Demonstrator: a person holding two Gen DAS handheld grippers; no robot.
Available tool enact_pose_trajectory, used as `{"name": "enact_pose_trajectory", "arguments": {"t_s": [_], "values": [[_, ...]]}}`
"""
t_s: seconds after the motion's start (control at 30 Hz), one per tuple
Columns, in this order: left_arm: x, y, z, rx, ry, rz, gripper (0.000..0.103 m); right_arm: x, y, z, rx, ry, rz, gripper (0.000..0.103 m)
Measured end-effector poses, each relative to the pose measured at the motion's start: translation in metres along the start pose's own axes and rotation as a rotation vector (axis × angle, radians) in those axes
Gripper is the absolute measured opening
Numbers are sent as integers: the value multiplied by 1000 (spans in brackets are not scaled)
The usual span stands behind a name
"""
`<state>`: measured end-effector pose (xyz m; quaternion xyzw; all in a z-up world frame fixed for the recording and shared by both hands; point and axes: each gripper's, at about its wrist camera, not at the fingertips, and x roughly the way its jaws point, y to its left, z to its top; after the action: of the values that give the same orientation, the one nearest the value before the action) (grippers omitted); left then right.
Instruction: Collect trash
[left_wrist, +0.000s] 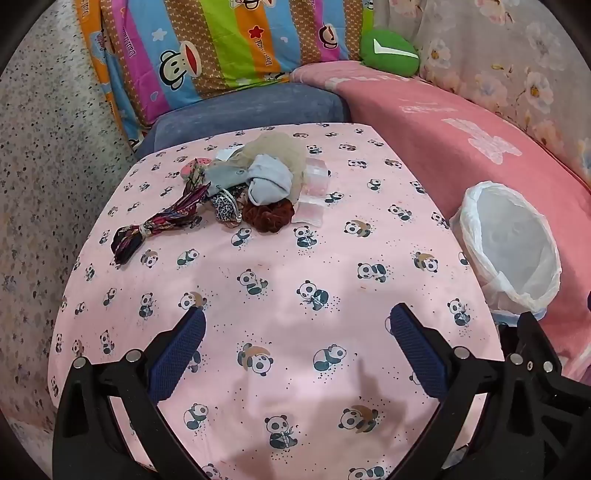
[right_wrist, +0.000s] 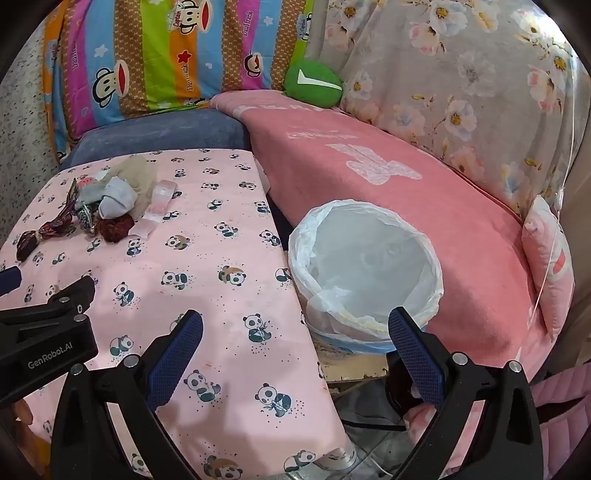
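Note:
A heap of small items (left_wrist: 255, 181) lies at the far side of the panda-print table (left_wrist: 295, 280): a grey cloth bundle (left_wrist: 267, 182), a brown scrunchie (left_wrist: 271, 216), a patterned scarf (left_wrist: 162, 225), beige netting and clear wrappers (left_wrist: 314, 192). The heap also shows in the right wrist view (right_wrist: 110, 199). A bin with a white bag liner (left_wrist: 513, 240) stands right of the table, also in the right wrist view (right_wrist: 369, 266). My left gripper (left_wrist: 295, 325) is open and empty over the table's near part. My right gripper (right_wrist: 295, 328) is open and empty above the table's right edge, next to the bin.
A pink blanket (right_wrist: 406, 184) covers the sofa behind the bin. A green cushion (right_wrist: 314, 83) and a striped monkey-print quilt (right_wrist: 166, 55) sit at the back. A blue cushion (left_wrist: 251, 110) lies behind the table. The left gripper's body (right_wrist: 44, 332) shows at left in the right wrist view.

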<state>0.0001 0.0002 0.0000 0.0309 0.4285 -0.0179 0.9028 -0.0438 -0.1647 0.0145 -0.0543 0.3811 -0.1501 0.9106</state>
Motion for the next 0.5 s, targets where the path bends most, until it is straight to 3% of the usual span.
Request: {"name": "enact_pose_trajectory", "arguments": {"t_s": [0.5], "values": [[-4,-4,1,5,-15,8,95,-3,-1,0,-7,-5,-12,96]]}}
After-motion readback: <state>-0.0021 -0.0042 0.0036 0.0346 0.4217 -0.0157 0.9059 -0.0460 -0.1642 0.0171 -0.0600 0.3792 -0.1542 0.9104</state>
